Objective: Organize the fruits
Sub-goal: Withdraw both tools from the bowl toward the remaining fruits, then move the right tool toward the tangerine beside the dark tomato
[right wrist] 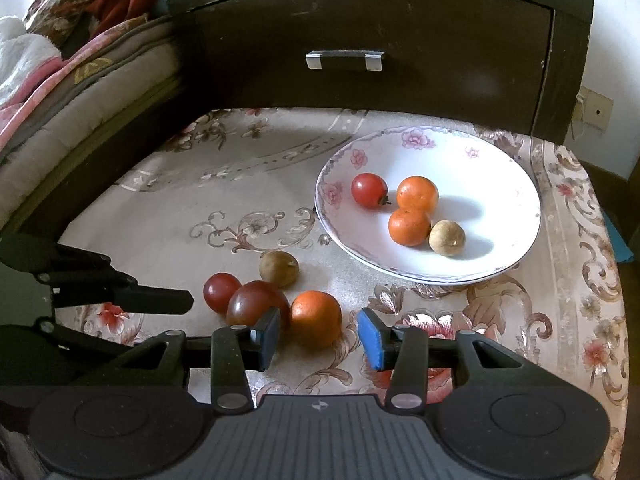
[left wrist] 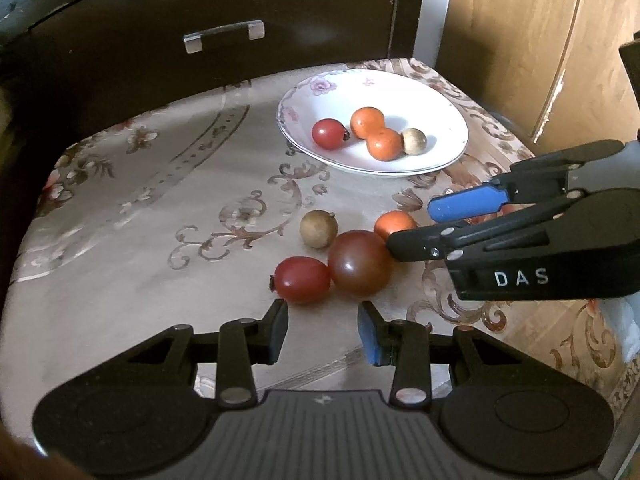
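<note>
A white floral plate (left wrist: 400, 92) (right wrist: 480, 184) holds a red tomato (right wrist: 369, 189), two oranges (right wrist: 416, 194) and a brown round fruit (right wrist: 447, 237). On the cloth in front of it lie a red tomato (left wrist: 302, 279), a darker tomato (left wrist: 360, 262), a brown fruit (left wrist: 318, 228) and an orange (left wrist: 394, 222) (right wrist: 316, 318). My right gripper (right wrist: 320, 334) is open and straddles that orange, with small gaps on both sides. My left gripper (left wrist: 324, 320) is open just short of the two tomatoes, holding nothing.
A dark cabinet with a drawer handle (right wrist: 344, 60) stands right behind the table. A bed with blankets (right wrist: 60, 80) lies on the left, a wooden panel (left wrist: 520, 40) on the right. The patterned tablecloth (left wrist: 140, 200) has bare room left of the fruits.
</note>
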Action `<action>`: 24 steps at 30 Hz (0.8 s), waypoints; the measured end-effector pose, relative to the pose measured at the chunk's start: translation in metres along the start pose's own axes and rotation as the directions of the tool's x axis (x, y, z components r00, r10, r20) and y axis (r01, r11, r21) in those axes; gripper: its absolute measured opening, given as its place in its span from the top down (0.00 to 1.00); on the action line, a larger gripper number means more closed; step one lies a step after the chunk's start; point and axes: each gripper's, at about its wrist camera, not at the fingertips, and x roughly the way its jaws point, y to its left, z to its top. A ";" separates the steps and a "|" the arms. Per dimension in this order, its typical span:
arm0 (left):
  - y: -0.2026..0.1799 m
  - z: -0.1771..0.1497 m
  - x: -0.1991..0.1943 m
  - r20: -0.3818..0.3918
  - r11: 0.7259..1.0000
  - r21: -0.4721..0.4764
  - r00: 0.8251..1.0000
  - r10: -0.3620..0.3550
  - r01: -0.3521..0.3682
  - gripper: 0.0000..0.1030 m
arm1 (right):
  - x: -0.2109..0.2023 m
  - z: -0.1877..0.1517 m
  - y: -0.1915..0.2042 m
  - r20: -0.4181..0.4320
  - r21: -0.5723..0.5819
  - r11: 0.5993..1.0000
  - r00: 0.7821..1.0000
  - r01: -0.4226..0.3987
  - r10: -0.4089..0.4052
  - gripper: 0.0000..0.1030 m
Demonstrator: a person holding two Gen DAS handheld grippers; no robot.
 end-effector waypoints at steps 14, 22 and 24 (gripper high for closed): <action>-0.002 -0.001 0.009 -0.028 0.999 0.001 0.999 -0.038 0.038 0.55 | 0.007 0.005 -0.008 0.006 0.077 0.997 1.000 -0.026 0.025 0.59; 0.000 -0.001 0.007 -0.026 0.999 -0.004 0.999 -0.045 0.045 0.54 | 0.010 0.003 -0.020 -0.025 0.141 0.990 0.999 -0.021 0.024 0.59; -0.001 -0.001 0.008 -0.026 0.999 -0.002 0.999 -0.045 0.045 0.54 | 0.007 0.002 -0.018 -0.026 0.123 0.992 1.000 -0.011 0.014 0.59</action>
